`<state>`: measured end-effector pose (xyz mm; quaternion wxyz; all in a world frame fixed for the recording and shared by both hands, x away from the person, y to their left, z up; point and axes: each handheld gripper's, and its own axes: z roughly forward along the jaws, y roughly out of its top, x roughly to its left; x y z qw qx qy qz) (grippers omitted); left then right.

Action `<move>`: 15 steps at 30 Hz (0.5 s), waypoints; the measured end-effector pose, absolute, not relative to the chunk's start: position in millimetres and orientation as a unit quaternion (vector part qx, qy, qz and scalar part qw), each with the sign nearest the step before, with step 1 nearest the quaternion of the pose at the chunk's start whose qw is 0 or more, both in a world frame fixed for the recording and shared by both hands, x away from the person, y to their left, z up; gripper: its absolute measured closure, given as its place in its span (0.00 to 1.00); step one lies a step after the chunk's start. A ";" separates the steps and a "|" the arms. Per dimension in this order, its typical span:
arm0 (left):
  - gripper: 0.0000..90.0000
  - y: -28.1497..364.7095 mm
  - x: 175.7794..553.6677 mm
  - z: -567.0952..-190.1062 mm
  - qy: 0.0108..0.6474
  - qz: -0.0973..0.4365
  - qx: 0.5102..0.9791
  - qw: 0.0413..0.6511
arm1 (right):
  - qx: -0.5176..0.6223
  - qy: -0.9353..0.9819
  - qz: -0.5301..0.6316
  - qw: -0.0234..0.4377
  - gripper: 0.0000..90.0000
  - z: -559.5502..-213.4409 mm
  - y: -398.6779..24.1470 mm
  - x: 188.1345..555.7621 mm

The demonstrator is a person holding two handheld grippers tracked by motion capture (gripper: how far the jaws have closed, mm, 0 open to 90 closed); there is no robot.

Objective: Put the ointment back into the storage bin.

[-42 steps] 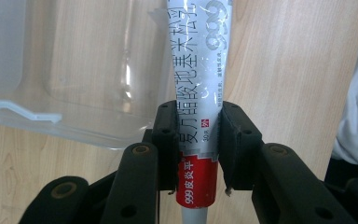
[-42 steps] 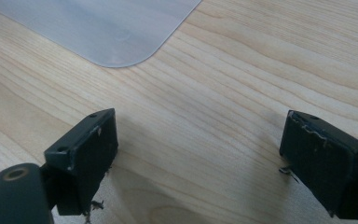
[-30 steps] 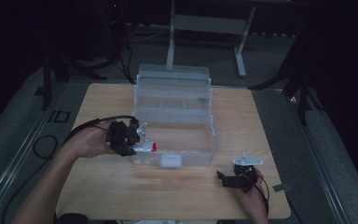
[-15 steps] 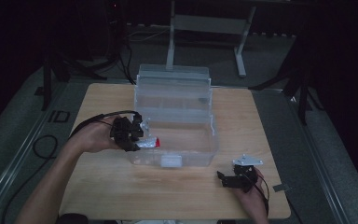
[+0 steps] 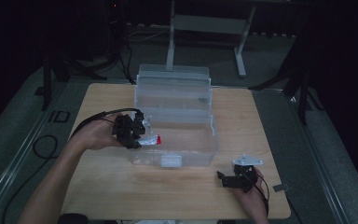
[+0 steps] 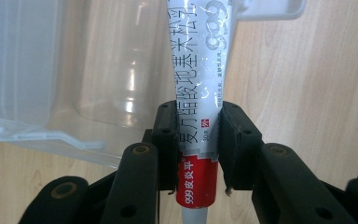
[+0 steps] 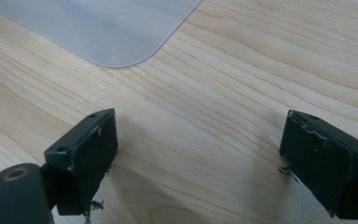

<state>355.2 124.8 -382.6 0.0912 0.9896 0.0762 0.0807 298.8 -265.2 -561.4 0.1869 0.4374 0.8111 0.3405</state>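
A white ointment tube [image 6: 198, 93] with a red band and printed characters is pinched between the pads of my left gripper [image 6: 197, 149]. In the high view the left gripper [image 5: 129, 132] holds the tube [image 5: 151, 140] at the left wall of a clear plastic box [image 5: 175, 161], its red end poking over the rim. The box stands open, its lid [image 5: 173, 86] raised at the back. My right gripper [image 5: 233, 179] lies low on the table at the front right, jaws wide apart with nothing between them [image 7: 200, 154].
The wooden table [image 5: 102, 186] carries the box in its middle. A corner of the clear box [image 7: 107, 28] lies ahead of the right gripper. A small grey piece [image 5: 279, 188] lies near the table's right front edge. Black cables trail off the left side.
My left gripper with the tube has shifted slightly toward the box and a little away from the front edge. The right gripper has stayed where it was.
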 end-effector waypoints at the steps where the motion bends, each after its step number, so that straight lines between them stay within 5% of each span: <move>1: 0.78 124.1 355.5 -381.9 0.077 0.080 0.990 0.092 | 0.437 0.811 0.340 0.187 0.12 -561.4 -265.2 298.8; 15: 0.78 115.5 360.9 -382.8 0.073 0.079 0.990 0.094 | 0.438 0.811 0.341 0.187 0.12 -561.4 -265.2 298.8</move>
